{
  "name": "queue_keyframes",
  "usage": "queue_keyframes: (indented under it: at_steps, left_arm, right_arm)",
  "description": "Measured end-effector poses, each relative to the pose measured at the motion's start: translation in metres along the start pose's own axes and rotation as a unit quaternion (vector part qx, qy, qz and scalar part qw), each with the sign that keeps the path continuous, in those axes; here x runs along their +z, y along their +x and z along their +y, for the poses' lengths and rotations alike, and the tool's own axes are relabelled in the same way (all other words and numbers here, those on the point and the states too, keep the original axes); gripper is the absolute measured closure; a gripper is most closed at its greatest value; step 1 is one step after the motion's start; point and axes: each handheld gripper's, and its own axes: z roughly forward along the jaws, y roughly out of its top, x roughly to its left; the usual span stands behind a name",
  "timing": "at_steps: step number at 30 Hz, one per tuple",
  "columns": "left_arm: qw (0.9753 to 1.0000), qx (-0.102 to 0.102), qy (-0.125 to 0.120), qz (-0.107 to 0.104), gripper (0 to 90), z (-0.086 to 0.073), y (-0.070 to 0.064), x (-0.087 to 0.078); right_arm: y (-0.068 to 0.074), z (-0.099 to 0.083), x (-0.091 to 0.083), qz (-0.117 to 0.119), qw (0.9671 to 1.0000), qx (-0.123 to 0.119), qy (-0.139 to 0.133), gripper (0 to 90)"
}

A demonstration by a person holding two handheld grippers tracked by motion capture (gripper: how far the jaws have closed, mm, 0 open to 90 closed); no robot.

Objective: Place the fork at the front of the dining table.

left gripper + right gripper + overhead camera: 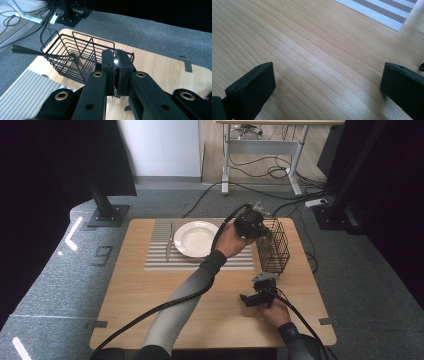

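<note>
Wire basket point(273, 245) of black mesh stands on the right side of the wooden worktop point(150, 305), toward its far edge, just right of the striped placemat point(160, 257). In the left gripper view the basket point(75, 57) has inner dividers, and a dark utensil point(37, 52) leans in one compartment with its long handle sticking out past the rim.

Left gripper point(252, 222) is held at the basket's far left corner, above its rim, the hand point(231, 240) reaching across from the near side of the worktop. In its own view the left gripper point(116, 72) has its fingers point(107, 67) nearly together, clamped on a thin silvery piece of metal point(115, 61) that shows in the narrow gap between them; what that piece belongs to cannot be told. It sits over the basket's near wall as that view shows it.

Right gripper point(256, 297) lies low at the near right of the worktop, well apart from the basket and nearer than it. Its fingers point(252, 87) stand wide apart with bare wood between them, holding nothing; a corner of the placemat point(387, 10) shows at the far side of that view.

A white plate point(196, 239) rests on the placemat, and a knife point(169, 245) lies just left of the plate.
</note>
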Motion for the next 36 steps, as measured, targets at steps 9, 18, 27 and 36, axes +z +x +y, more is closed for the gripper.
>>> queue_keyframes:
  at_steps: [9,18,27,36]
  left_arm:
    - [0.9999,0.009,-0.01,0.006,86.5,0.004,-0.002,-0.032]
    - [0.9998,0.005,-0.011,0.017,86.5,-0.007,0.001,-0.064]
    - [0.9998,-0.008,-0.005,0.016,86.5,-0.038,0.007,-0.079]
    - [0.9997,-0.023,0.004,0.008,86.5,-0.072,0.012,-0.079]
  right_arm:
    - [0.0,0.0,0.0,-0.001,1.0,0.001,-0.001,0.0]
    - [0.0,0.0,0.0,-0.001,1.0,0.001,-0.001,0.0]
    - [0.0,0.0,0.0,0.001,1.0,-0.001,0.0,0.0]
    - [0.0,0.0,0.0,0.0,1.0,-0.002,-0.001,0.0]
